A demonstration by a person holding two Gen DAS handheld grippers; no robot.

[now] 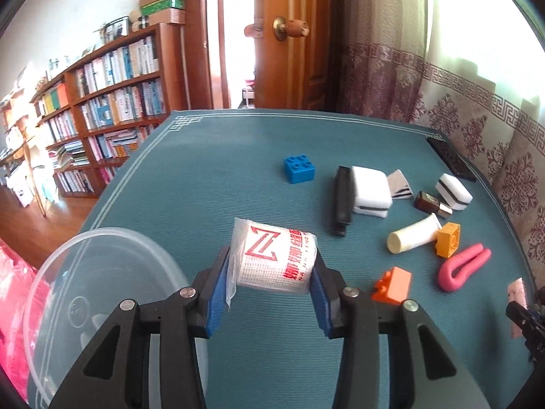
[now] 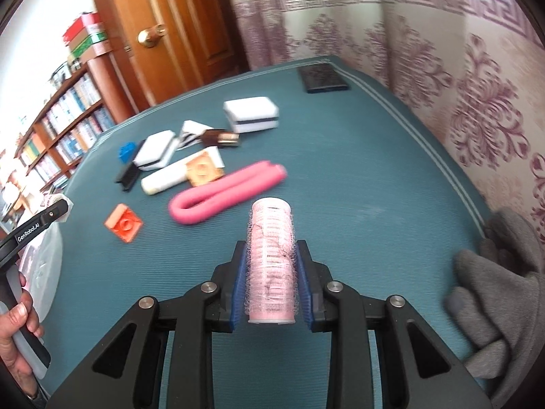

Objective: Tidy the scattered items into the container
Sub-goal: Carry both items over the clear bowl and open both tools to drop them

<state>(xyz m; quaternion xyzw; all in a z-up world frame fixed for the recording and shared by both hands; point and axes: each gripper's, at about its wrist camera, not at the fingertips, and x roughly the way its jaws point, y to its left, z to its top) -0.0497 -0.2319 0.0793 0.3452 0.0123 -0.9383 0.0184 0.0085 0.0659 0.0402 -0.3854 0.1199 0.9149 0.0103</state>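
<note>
Bandage roll (image 1: 276, 259) between left jaws

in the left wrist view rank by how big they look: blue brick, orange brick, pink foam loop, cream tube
1. pink foam loop
2. cream tube
3. orange brick and blue brick: alike; orange is nearer the camera, so unsure.

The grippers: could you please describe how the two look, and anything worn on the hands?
Both the left gripper and right gripper are black, with angular linkage arms with triangular cut-outs, round silver pivot pins, and ribbed blue pads inside the fingers. In the right wrist view, the left gripper's side carries white "GenRobot.AI" lettering. The hand gripping its handle is bare; no sleeve or cables are visible.
</note>
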